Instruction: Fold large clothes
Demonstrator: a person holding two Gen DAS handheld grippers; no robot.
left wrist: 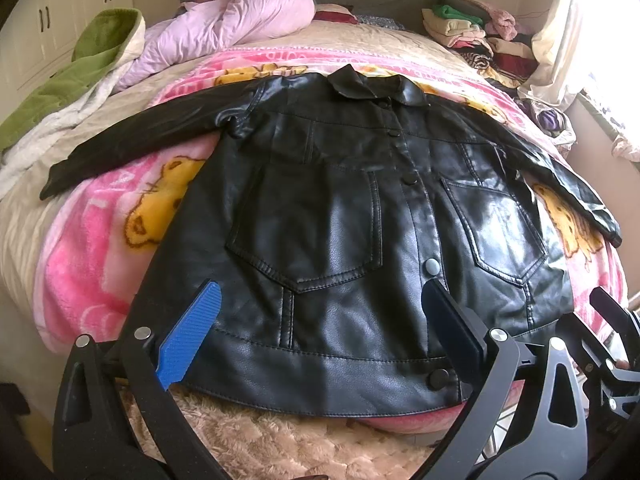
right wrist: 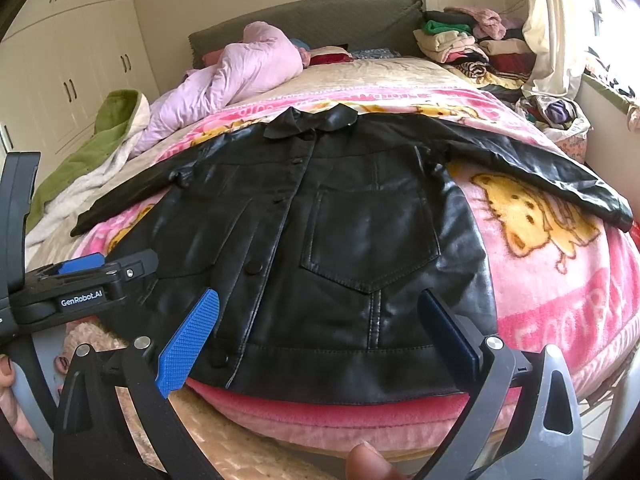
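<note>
big bed (left wrist: 24, 216) with a pink cartoon blanket (left wrist: 92, 280) on top

lying flat on the blanket, front side up, buttons done up: a black leather jacket (left wrist: 332, 220), sleeves spread out to both sides, bottom hem at the near edge of the bed

looks thick, a bit heavy and shiny, so likely stiff at the seams and slippery to pinch; probably folds in big bends, not tiny ones

best to grab at a sleeve end (right wrist: 612, 208) or the thick hem band (right wrist: 340, 364)

left gripper (left wrist: 320, 332) spread wide, holding nothing, just over the hem

right gripper (right wrist: 320, 332) also spread wide and empty, over the hem; hard to tell if touching

small round snaps (left wrist: 432, 266) down the front
</note>
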